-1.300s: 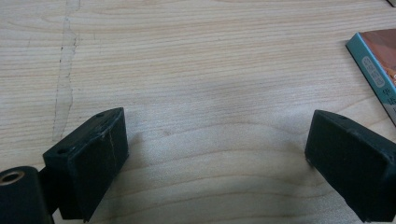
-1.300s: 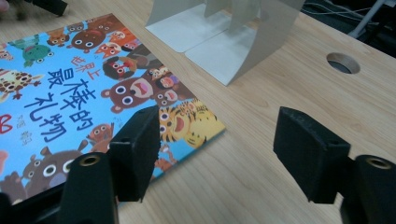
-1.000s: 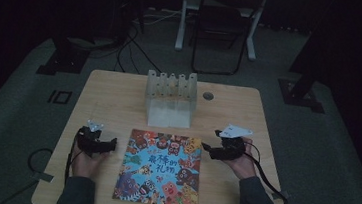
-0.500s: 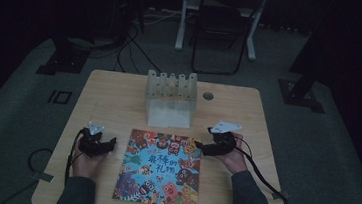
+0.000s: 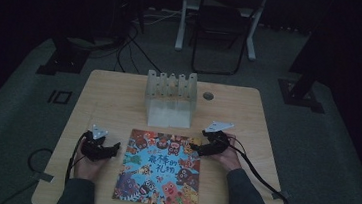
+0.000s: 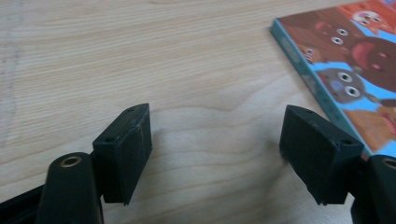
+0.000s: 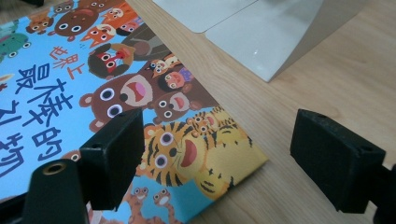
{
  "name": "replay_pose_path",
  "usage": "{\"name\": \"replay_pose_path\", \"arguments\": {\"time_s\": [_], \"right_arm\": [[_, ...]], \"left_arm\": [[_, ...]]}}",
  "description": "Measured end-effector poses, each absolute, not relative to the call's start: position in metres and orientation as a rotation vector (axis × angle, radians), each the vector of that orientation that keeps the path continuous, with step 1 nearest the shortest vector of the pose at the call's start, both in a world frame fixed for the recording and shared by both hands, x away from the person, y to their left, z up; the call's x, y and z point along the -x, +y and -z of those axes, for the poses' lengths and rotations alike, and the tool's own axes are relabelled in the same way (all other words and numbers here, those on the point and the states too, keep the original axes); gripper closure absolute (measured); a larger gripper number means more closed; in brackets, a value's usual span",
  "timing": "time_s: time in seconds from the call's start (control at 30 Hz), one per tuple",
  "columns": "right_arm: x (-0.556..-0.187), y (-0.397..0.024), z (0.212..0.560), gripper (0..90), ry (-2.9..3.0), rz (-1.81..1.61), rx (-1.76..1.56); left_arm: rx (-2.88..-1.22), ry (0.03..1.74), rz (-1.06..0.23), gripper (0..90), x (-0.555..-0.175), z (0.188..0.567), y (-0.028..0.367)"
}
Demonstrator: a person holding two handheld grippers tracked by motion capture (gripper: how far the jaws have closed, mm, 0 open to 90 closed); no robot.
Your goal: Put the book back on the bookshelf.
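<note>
A picture book (image 5: 160, 168) with cartoon animals and a blue cover lies flat at the table's near middle. My left gripper (image 5: 114, 150) rests low just left of the book. In the left gripper view it (image 6: 215, 140) is open over bare wood, nothing between its jaws, which have just been opening; the book's edge (image 6: 327, 60) lies beside the right jaw. My right gripper (image 5: 193, 147) is at the book's upper right corner. Its jaws have just been opening and straddle that corner (image 7: 233, 158) without pressing on it; the gripper (image 7: 217, 135) is open.
A pale slotted rack (image 5: 171, 86) on a white base (image 7: 261, 32) stands behind the book, mid-table. A round cable hole (image 5: 207, 95) is to its right. Cables trail from both grippers off the table's sides. Chairs and stands sit on the floor beyond.
My right gripper has slid left and down to the book's upper right corner. The left hand has stayed about where it was.
</note>
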State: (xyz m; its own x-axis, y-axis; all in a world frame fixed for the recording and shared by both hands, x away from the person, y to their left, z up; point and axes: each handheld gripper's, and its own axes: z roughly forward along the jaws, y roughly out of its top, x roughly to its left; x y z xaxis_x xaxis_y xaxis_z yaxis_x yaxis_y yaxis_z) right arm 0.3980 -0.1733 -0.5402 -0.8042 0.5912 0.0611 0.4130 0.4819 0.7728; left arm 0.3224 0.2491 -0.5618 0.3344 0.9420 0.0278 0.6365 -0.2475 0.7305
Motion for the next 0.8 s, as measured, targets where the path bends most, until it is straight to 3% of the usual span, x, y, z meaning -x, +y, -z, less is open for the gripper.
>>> {"name": "replay_pose_path", "arguments": {"time_s": [0.57, 0.8], "right_arm": [[-0.405, -0.166, 0.562, 15.4, 2.584, -1.22, -0.941], [-0.408, -0.175, 0.564, 16.0, 2.558, -1.365, -1.034]], "left_arm": [[-1.995, 1.249, -0.602, 19.7, -0.298, 0.551, 0.229], [-2.005, 1.182, -0.597, 16.7, -0.278, 0.544, 0.215]]}}
